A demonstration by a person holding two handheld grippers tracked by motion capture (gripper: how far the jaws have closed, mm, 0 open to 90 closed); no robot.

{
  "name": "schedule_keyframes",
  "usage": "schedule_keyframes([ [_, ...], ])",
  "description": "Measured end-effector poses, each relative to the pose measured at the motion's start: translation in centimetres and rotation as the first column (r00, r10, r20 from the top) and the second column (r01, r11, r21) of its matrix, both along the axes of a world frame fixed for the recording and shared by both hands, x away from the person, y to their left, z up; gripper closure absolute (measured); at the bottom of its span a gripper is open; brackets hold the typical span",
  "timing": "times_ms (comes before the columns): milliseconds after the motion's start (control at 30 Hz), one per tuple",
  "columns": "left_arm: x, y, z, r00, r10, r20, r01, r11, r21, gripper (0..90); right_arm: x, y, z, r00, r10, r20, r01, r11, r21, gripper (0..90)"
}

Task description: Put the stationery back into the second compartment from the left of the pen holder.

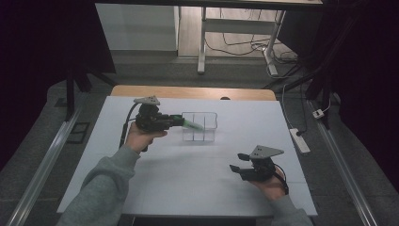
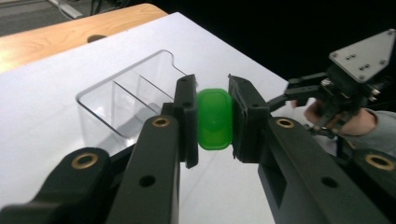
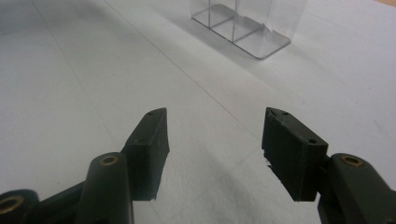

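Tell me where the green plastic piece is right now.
The green plastic piece is clamped between the left gripper's black jaws, held above the white table at the near left edge of the clear plastic divided box.

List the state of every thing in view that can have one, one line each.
Left gripper: shut on the green plastic object.
Green plastic object: clamped between the pads, held near the organiser.
Clear plastic divided organiser: upright on the white table, compartments look empty.
Right gripper: open, nothing between its jaws.
White table: bears the organiser.
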State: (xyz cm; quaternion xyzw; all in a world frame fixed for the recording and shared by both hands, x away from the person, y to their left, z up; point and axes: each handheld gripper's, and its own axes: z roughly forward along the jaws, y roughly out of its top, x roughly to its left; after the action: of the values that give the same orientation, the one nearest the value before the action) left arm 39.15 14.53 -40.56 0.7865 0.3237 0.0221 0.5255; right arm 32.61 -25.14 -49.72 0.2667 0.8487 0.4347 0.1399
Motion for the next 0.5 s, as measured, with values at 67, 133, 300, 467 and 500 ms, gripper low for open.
schedule_keyframes([
  [67, 0.4, -0.1, 0.6, 0.9999, 0.007, 0.009, -0.007, 0.9997, 0.022, 74.0, -0.1, -0.3, 0.0, 1.0, -0.003, -0.003, 0.003, 1.0, -0.002, 40.5],
  [133, 0.9, -0.2, 1.1, 0.9999, 0.006, 0.012, -0.006, 0.9989, 0.047, 73.9, -0.1, -0.6, 0.0, 0.9999, -0.011, -0.002, 0.011, 1.0, -0.006, 40.2],
  [300, 2.2, -0.6, 1.7, 0.9997, 0.023, 0.007, -0.024, 0.9946, 0.101, 73.9, -0.2, -1.3, -0.2, 0.9995, -0.029, -0.011, 0.029, 1.0, -0.005, 39.9],
  [467, 3.6, -1.6, 1.6, 0.9996, 0.028, -0.008, -0.026, 0.9904, 0.136, 73.9, -0.2, -1.5, -0.3, 0.9994, -0.033, -0.012, 0.033, 0.999, -0.012, 39.8],
  [500, 3.8, -1.7, 1.6, 0.9996, 0.028, -0.009, -0.026, 0.9891, 0.145, 73.9, -0.2, -1.5, -0.3, 0.9993, -0.034, -0.012, 0.034, 0.999, -0.015, 39.8],
])
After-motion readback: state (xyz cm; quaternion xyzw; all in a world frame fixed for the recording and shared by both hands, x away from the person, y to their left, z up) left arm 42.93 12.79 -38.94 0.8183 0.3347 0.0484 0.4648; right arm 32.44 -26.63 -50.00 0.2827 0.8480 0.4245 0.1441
